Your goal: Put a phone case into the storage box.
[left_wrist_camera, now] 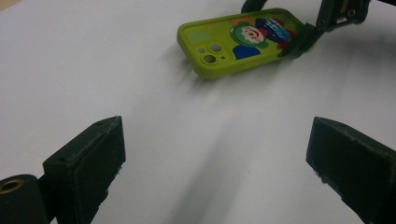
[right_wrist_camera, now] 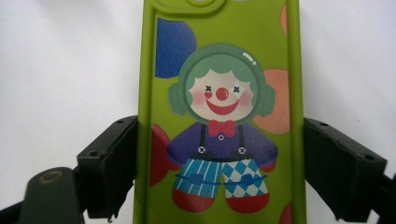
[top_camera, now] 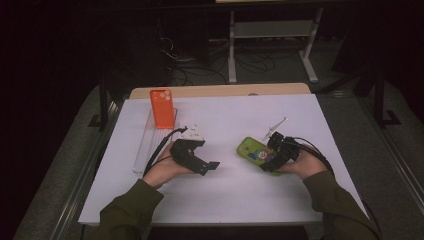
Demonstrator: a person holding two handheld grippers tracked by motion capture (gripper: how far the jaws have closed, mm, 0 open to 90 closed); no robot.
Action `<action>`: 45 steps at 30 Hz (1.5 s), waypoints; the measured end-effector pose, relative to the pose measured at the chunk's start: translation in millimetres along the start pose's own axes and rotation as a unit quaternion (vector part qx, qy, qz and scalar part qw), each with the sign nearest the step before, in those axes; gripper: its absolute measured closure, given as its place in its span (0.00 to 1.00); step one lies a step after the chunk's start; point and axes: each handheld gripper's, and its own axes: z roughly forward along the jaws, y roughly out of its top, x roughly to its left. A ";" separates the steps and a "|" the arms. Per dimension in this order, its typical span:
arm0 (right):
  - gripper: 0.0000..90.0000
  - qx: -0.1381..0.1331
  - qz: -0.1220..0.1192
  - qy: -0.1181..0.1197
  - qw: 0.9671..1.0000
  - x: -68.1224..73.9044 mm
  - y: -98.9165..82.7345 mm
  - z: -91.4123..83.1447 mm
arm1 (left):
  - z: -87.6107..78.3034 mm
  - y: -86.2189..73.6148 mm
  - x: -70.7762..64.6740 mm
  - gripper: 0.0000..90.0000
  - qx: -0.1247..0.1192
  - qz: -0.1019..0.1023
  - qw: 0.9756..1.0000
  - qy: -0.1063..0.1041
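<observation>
**Item: green clown phone case, right-hand grip**

Green phone case point(right_wrist_camera: 219, 116) lies flat, printed side up, on the white table point(top_camera: 225, 195), right of centre. Right gripper point(right_wrist_camera: 219, 163) straddles its lower end; the long axis runs straight away between the jaws, pads touching both long edges. Left gripper point(left_wrist_camera: 215, 163) stands wide open, holding nothing, case well ahead. The high view adds an orange phone case point(top_camera: 162, 108) upright on a clear tray point(top_camera: 145, 150), far left.
</observation>
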 end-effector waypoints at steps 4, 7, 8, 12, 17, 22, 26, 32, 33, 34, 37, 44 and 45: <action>0.17 -0.006 -0.032 0.006 0.999 -3.0 4.4 -5.6 | -1.2 3.6 -0.4 0.04 0.000 0.007 1.000 -0.007; 0.17 -0.004 -0.055 0.014 0.998 -3.9 8.0 -7.8 | -3.2 7.0 1.2 0.03 -0.004 0.014 1.000 -0.012; 0.17 -0.002 -0.064 0.012 0.998 -4.6 9.2 -7.6 | -4.0 8.3 2.1 0.03 -0.001 0.025 1.000 -0.013; 0.17 0.001 -0.096 0.024 0.995 -5.9 16.1 -7.5 | -4.5 12.6 1.6 0.01 0.006 0.038 0.999 -0.028; 0.17 -0.002 -0.137 0.041 0.990 -3.1 27.0 -8.6 | -4.7 18.5 3.1 0.00 0.015 0.066 0.997 -0.043; 0.17 -0.006 -0.175 0.055 0.983 2.1 36.9 -11.4 | -4.5 24.9 4.4 0.00 0.021 0.092 0.994 -0.050; 0.17 -0.010 -0.195 0.067 0.978 9.2 41.9 -12.6 | -2.9 29.3 3.9 0.00 0.023 0.116 0.992 -0.054; 0.17 -0.013 -0.235 0.094 0.967 27.3 48.4 -7.8 | 3.5 30.8 0.4 0.00 0.035 0.146 0.986 -0.074; 0.17 -0.011 -0.240 0.097 0.966 31.1 49.5 -6.2 | 5.4 30.4 -0.5 0.00 0.035 0.148 0.985 -0.078; 0.17 -0.009 -0.247 0.098 0.964 34.4 50.9 -4.9 | 7.2 29.7 -2.2 0.00 0.043 0.147 0.985 -0.083; 0.17 -0.009 -0.262 0.103 0.960 43.3 55.0 -1.9 | 14.9 26.9 -6.9 0.00 0.063 0.162 0.980 -0.095; 0.17 -0.019 -0.285 0.114 0.952 59.8 62.5 -5.4 | 29.1 22.7 -15.8 0.00 0.085 0.178 0.974 -0.109; 0.17 -0.022 -0.289 0.115 0.950 61.2 63.2 -5.9 | 30.5 22.7 -15.9 0.00 0.085 0.183 0.973 -0.109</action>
